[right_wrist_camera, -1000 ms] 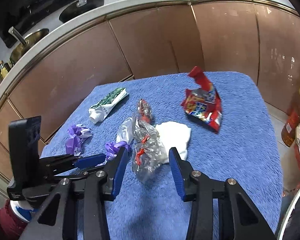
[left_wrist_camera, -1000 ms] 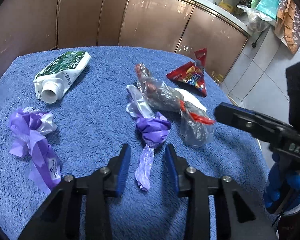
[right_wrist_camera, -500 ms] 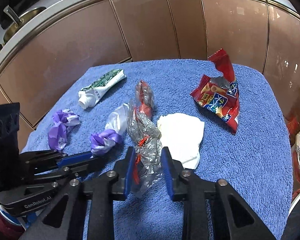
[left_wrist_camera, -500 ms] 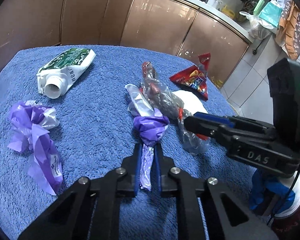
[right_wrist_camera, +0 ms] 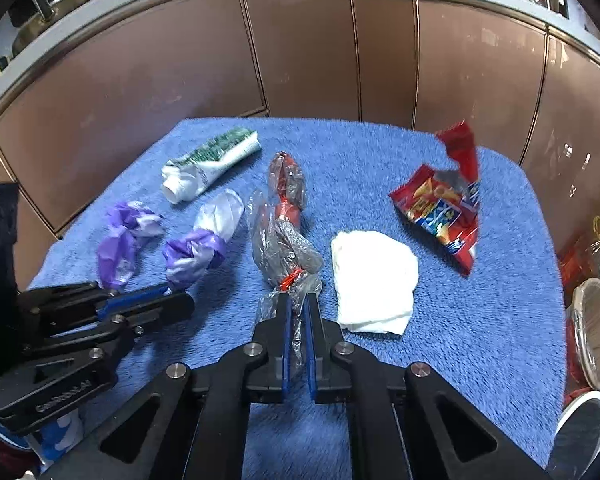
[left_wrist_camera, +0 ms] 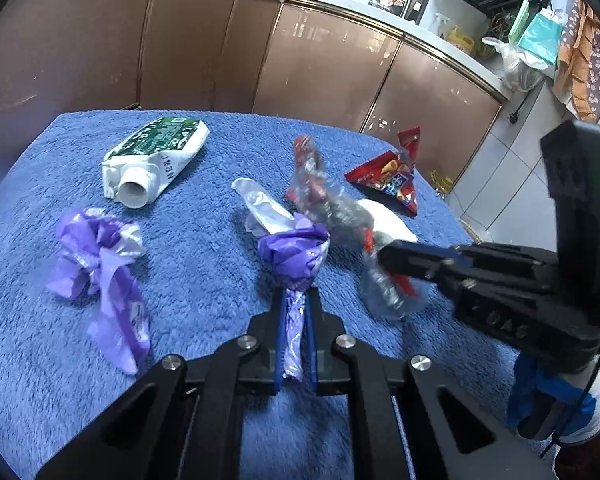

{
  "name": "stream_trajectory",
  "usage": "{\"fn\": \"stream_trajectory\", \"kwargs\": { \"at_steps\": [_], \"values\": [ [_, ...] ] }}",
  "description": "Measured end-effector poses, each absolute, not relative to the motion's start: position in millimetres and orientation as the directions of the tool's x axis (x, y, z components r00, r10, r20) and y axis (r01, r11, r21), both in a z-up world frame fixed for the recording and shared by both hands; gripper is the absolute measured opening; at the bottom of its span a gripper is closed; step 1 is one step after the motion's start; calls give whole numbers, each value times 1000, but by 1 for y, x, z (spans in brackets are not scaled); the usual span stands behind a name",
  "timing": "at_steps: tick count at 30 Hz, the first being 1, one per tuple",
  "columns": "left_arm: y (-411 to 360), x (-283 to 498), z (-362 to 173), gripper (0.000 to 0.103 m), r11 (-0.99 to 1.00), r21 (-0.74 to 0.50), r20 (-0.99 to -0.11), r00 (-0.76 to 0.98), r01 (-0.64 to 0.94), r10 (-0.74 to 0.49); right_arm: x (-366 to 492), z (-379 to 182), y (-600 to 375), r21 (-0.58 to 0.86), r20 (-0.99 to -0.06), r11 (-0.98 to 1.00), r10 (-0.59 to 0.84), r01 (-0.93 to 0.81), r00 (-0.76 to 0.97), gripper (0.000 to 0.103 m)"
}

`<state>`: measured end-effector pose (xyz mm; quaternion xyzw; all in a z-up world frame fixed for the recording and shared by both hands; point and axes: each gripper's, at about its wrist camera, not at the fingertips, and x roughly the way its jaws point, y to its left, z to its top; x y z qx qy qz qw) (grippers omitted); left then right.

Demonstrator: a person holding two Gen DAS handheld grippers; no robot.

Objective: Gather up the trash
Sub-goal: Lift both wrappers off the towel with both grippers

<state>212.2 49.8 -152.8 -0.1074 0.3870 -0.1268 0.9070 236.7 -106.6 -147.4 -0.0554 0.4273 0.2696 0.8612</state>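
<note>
Your left gripper (left_wrist_camera: 295,312) has just closed on the tail of the crumpled purple-and-white plastic wrapper (left_wrist_camera: 294,254) and your right gripper (right_wrist_camera: 298,316) on the clear crinkled plastic bag with red ties (right_wrist_camera: 286,252), both lying mid-way across the blue fleece cloth (right_wrist_camera: 460,320).

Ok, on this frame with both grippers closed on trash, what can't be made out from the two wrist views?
- Where the trash goes: no bin is clearly in view.
- Left wrist view: the clear wrapper is motion-blurred; the right gripper covers part of it and of the white tissue.
- Right wrist view: the left gripper hides the tail of the purple wrapper.
- Snack bag print: blurred.
</note>
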Motion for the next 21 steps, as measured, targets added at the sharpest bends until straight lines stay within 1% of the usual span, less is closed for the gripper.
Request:
{"fn": "stream_trajectory", "kwargs": {
  "at_steps": [5, 21],
  "values": [
    [50, 194, -140, 8, 942, -299, -656, 684, 152, -318, 216, -123, -116, 139, -731, 852, 432, -505, 528, 6],
    [42, 130, -70, 8, 946, -272, -577, 757, 177, -307, 136, -53, -167, 169, -620, 873, 455, -457, 640, 6]
  ]
}}
